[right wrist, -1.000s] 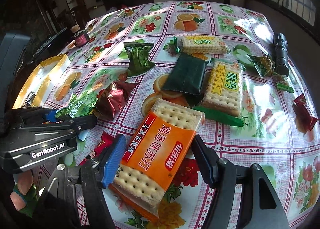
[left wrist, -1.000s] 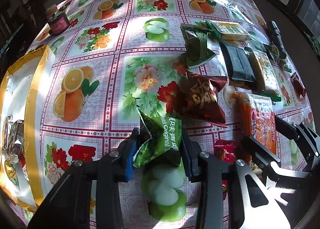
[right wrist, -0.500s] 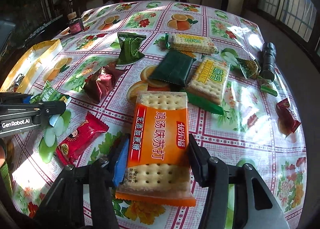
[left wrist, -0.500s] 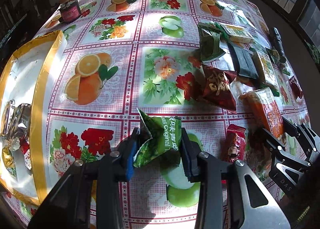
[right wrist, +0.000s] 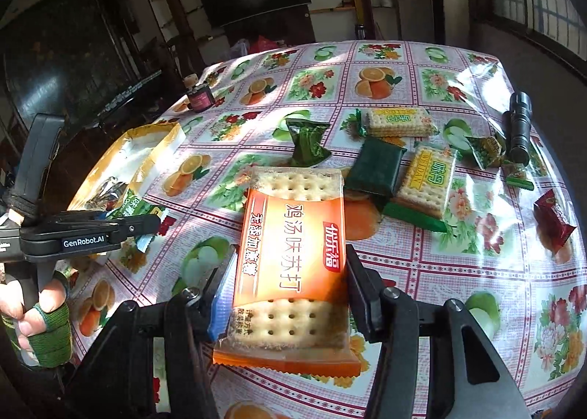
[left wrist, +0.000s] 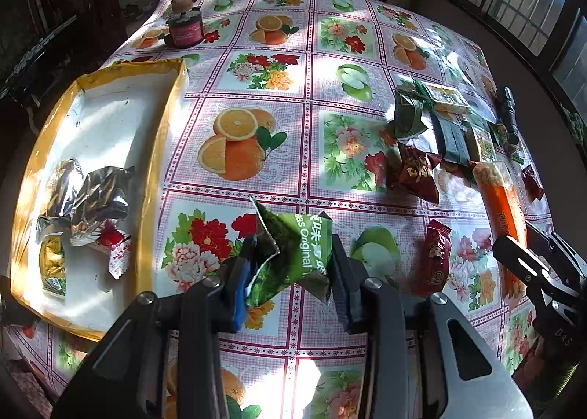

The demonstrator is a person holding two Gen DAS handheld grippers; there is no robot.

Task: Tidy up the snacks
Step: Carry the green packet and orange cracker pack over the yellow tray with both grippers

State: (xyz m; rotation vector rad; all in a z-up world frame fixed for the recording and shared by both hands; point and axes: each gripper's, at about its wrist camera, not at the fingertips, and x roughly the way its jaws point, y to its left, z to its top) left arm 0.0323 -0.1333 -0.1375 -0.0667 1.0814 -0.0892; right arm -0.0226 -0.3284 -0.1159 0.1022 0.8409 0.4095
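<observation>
Clamping jaws: left gripper (left wrist: 290,265) on green packet (left wrist: 293,254), right gripper (right wrist: 290,290) on orange crackers (right wrist: 293,254)

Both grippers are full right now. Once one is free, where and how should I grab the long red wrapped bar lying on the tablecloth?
Grip the red bar across its narrow width at the middle, coming straight down from above. It lies flat on the tablecloth with bare cloth along both long sides, so fingers fit there. The crimped ends look too thin to hold well.

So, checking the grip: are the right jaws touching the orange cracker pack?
Touching: the right wrist view shows the right gripper with both jaws pressed against the orange cracker pack.
</observation>
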